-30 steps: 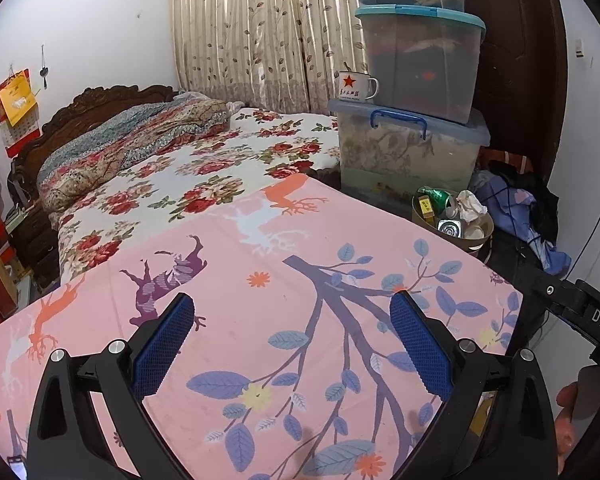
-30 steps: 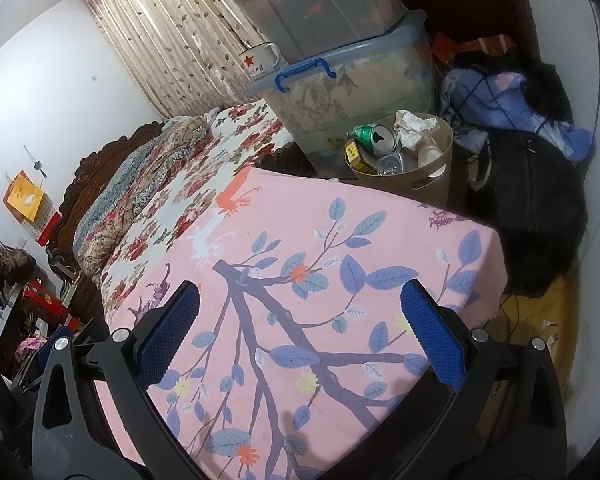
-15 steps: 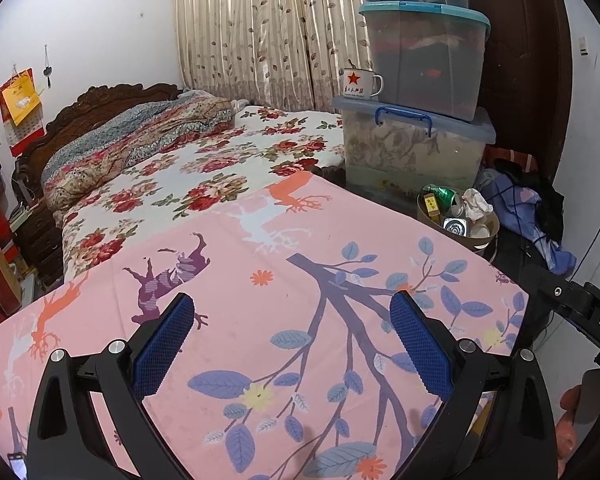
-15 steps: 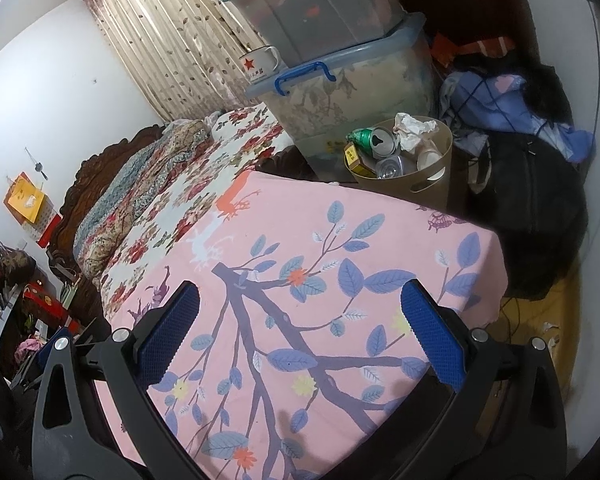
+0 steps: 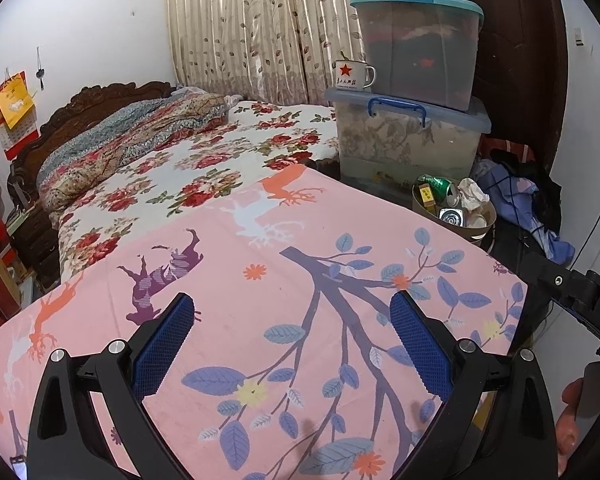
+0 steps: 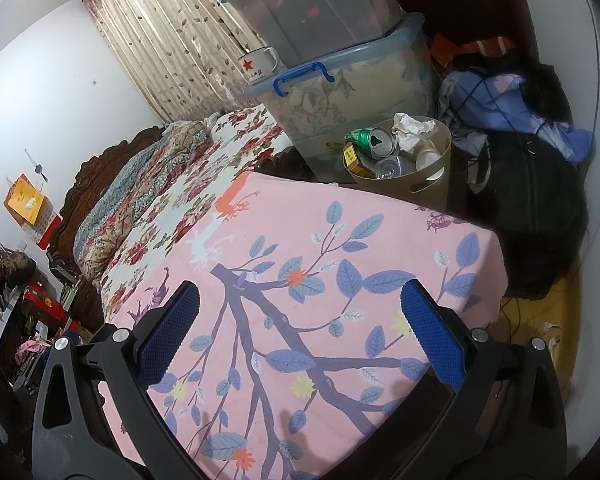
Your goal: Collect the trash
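Both tongs spread wide and empty above a pink leaf-and-deer tablecloth (image 5: 284, 280): left gripper (image 5: 288, 344), right gripper (image 6: 300, 332), nothing pinched in either.

Trash already gathered in the tan wastebasket (image 6: 436, 178) on the floor past the table's far corner, just in front of the stacked storage bins (image 5: 412, 136): green drink can (image 6: 370, 140), crumpled tissue (image 6: 412, 130), yellow carton (image 6: 354, 156), clear cup (image 6: 390, 168), white paper cup (image 6: 426, 156). No loose litter visible on the cloth; task judged at or near its end, though a few pale scraps (image 6: 550, 326) lying on the yellowish floor off the table's right edge may count as leftovers.

Risks from here: basket heaped to the rim, so another piece dropped from height likely to bounce or roll off the can and tissue; a careless reach apt to nudge the light basket over. Floor scraps small and flat, hard to pinch with broad blue pads (image 6: 432, 340).

In the way: table corner between grippers and basket; dark bag (image 6: 536, 216) and heaped clothing with cords (image 6: 500, 96) crowding the floor beside it. Enamel mug with red star (image 5: 352, 74) perched on a bin lid, near the reach path. Floral bed (image 5: 204, 168) and curtain (image 5: 252, 28) beyond, well apart.
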Demonstrator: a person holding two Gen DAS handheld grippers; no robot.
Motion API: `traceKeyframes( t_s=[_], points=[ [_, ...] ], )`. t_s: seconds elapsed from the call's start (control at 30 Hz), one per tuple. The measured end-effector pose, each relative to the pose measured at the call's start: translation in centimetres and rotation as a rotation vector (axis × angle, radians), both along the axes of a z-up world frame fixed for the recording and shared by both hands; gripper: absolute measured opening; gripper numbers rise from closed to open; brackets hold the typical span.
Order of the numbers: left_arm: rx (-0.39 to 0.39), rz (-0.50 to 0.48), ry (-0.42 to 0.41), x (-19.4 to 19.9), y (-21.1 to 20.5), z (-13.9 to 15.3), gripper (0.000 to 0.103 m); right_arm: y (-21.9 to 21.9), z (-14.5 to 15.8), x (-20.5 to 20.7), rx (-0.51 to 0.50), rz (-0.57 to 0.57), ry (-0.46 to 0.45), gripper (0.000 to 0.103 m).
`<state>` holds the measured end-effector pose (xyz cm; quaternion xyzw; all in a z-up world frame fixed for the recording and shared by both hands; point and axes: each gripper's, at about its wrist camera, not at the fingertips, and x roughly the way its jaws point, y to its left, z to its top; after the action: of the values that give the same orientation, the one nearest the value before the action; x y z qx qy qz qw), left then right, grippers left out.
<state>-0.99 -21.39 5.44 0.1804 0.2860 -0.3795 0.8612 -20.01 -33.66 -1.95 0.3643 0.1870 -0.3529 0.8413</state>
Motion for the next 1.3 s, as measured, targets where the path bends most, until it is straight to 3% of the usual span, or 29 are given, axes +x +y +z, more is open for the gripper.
traceKeyframes(
  t_s=[0.47,1.3],
  points=[
    [0.022,-0.011,-0.023,-0.4,-0.1,-0.2,0.095,0.1,0.1,0.1,-0.012,-0.001,0.002,0.1],
    [0.051,-0.005,0.006,0.1,-0.4,-1.0,0.094,0.3,-0.4,0.3,-0.002,0.005,0.005,0.1]
  ],
)
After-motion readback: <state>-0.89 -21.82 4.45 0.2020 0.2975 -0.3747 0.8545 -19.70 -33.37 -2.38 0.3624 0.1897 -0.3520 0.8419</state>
